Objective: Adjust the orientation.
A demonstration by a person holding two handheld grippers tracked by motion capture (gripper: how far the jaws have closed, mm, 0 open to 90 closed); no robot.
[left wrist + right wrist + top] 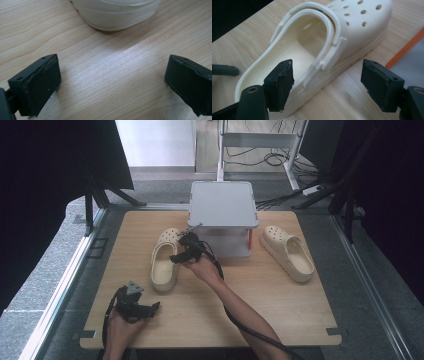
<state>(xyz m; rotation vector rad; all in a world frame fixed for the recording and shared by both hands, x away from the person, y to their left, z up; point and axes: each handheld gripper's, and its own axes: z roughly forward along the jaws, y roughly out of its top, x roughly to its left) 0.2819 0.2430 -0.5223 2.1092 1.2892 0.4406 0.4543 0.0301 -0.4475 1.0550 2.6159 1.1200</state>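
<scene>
Two cream clogs lie on the wooden table. One clog sits left of centre, the other clog at the right. My right gripper reaches over the left clog's near side. In the right gripper view that gripper is open, one jaw inside the clog and one outside, with the side wall and folded strap between them and untouched. My left gripper rests near the front left edge. It is open over bare wood, just short of the clog's heel.
A grey two-level stand with an orange strip stands at the back centre, close behind the left clog. A cable trails from the right gripper along the forearm. Dark curtains and frame legs flank the table.
</scene>
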